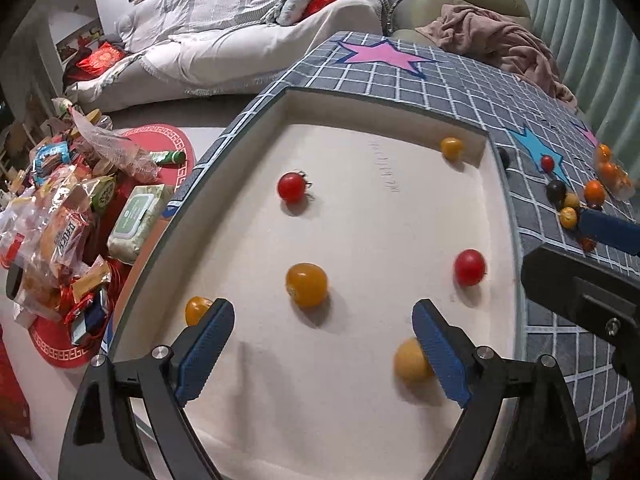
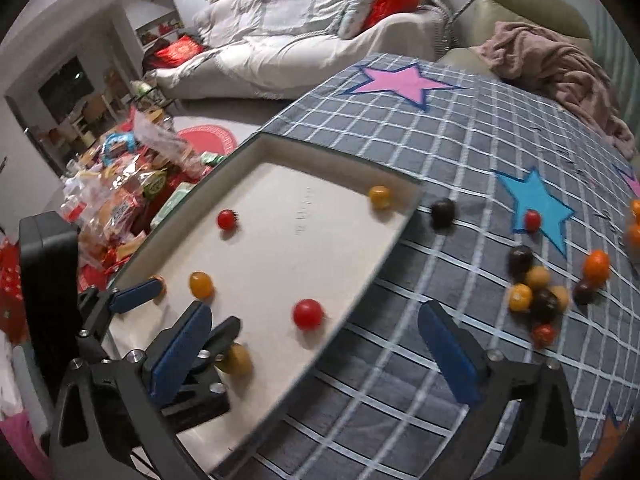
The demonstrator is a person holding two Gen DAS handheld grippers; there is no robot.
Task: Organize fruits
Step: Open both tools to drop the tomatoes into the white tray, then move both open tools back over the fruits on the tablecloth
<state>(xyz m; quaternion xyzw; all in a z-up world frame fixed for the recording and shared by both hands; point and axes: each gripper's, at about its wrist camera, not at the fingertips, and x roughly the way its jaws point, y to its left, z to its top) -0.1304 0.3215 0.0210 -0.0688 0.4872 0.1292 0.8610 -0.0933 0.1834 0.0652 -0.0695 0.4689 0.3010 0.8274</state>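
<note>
A white tray [image 1: 360,208] lies on a grey checked cloth with stars [image 2: 460,152]. In it are two red cherry tomatoes [image 1: 291,187] [image 1: 470,267] and several yellow ones [image 1: 306,284]. My left gripper [image 1: 324,344] is open above the tray's near end, with a yellow tomato [image 1: 410,360] by its right finger and another [image 1: 196,309] behind its left finger. My right gripper [image 2: 316,344] is open and empty over the tray's right edge [image 2: 360,292]. A pile of yellow, dark, red and orange tomatoes [image 2: 538,292] lies on the cloth to the right. The left gripper also shows in the right wrist view [image 2: 188,308].
A dark tomato [image 2: 442,213] and a red one [image 2: 532,220] lie loose on the cloth beside the tray. Snack bags [image 1: 60,232] and a wipes pack [image 1: 134,220] clutter the floor at left. A sofa with blankets [image 1: 240,20] stands behind.
</note>
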